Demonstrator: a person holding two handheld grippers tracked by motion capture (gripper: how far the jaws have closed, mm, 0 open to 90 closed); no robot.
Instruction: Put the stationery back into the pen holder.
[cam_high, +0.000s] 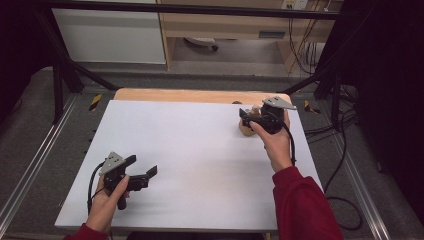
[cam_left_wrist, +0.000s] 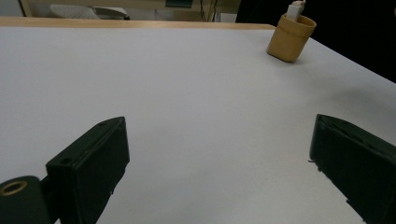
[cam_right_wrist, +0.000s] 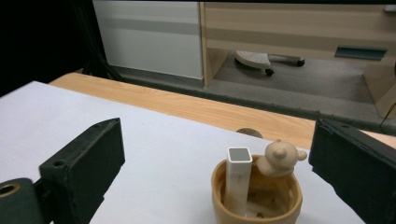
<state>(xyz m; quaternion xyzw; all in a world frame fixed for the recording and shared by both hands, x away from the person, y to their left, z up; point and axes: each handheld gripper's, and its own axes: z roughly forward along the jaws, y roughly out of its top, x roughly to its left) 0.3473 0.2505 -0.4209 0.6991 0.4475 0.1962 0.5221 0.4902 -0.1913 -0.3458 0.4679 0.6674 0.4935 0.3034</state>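
A slim white square tube (cam_right_wrist: 239, 184) stands upright inside a tan round cup (cam_right_wrist: 256, 200) with a small bear figure (cam_right_wrist: 279, 157) on its rim, at the white table's (cam_high: 200, 160) far right. It looks light, rigid and smooth; grip its flat sides. The right gripper (cam_right_wrist: 219, 154) hovers above it, jaws wide and empty. The left gripper (cam_high: 140, 170) is wide, empty.

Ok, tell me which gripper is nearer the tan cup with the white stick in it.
Right. The right gripper hangs open just above the tan cup at the table's far right. The left gripper rests open near the front left edge, well across the table from it.
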